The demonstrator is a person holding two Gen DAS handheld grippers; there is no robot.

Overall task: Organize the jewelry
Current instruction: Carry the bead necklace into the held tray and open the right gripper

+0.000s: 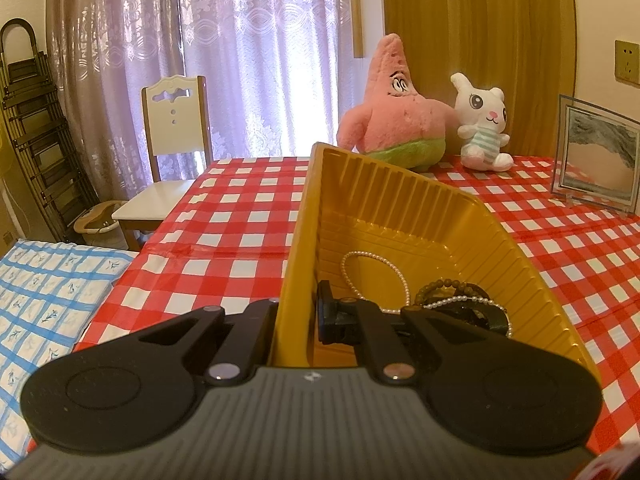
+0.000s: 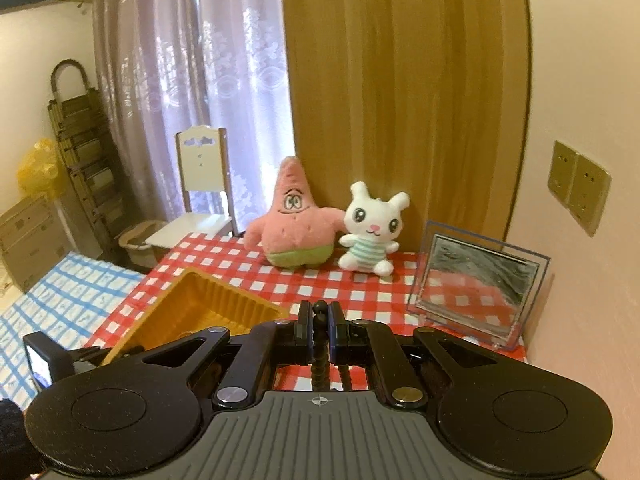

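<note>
Gold plastic tray (image 1: 404,216) sits tilted on the checked surface (image 1: 224,216), its side wall clamped in the left claw (image 1: 296,320); a pearl strand (image 1: 400,276) and brown bead bracelet (image 1: 448,285) lie inside. Right claw (image 2: 319,320), raised above the surface, pinches a black beaded string (image 2: 320,364).

The tray (image 1: 404,216) is thin, glossy gold plastic with ribbed walls. Inside it lie a shiny white pearl strand (image 1: 376,268) and a matt brown bead bracelet (image 1: 448,286). The checked tablecloth (image 1: 224,220) looks like smooth, slightly shiny plastic sheet. Both grippers (image 2: 319,328) are matt black plastic with bright metal rivets.
</note>
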